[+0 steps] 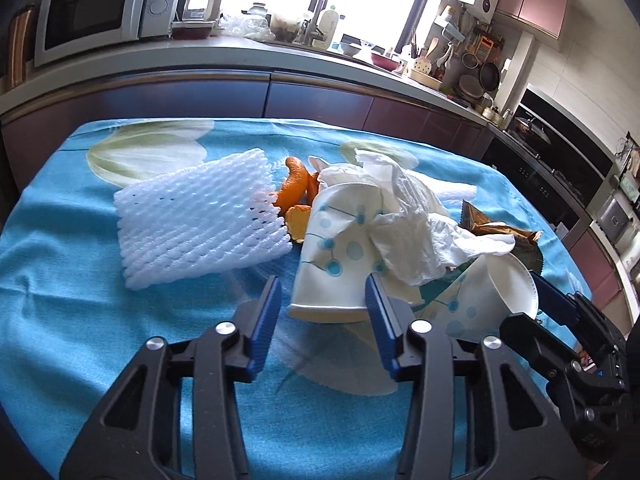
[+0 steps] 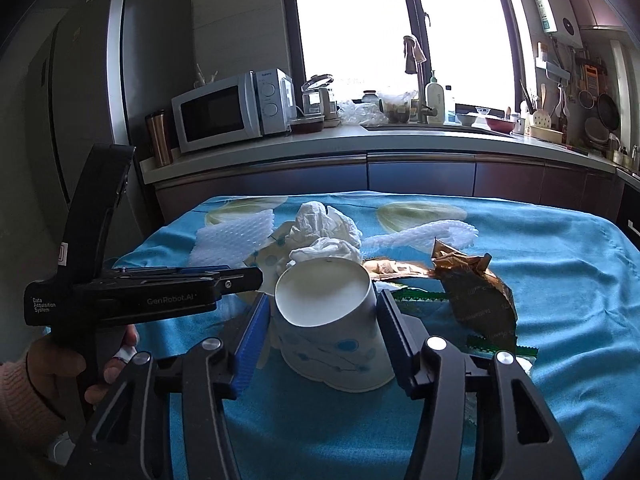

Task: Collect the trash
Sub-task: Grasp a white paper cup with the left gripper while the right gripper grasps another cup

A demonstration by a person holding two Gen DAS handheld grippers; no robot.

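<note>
Left wrist view first: your left tongs (image 1: 322, 280) stand about half open around the dotted paper cup (image 1: 332, 248) at centre frame. The right-hand pad (image 1: 378, 312) is against the cup's base rim, the left-hand pad sits just clear of it, so no squeeze yet. That cup lies on its side on the blue tablecloth (image 1: 80, 300). Its base faces you at lower centre and its long axis runs up the frame, leaning a touch right, with crumpled tissue (image 1: 412, 224) draped over its far end. White foam netting (image 1: 200, 220) lies to its left and orange peel (image 1: 296, 188) sits between the two.

Over to the right wrist view: your right tongs (image 2: 323, 300) are also roughly half open, straddling the second cup (image 2: 332, 344) at lower centre. One pad touches its right wall; a dark sliver shows on the left side. This cup is tipped, wide end towards you, flat white round end up and away. A brown wrapper (image 2: 476, 296) lies to its right.
</note>
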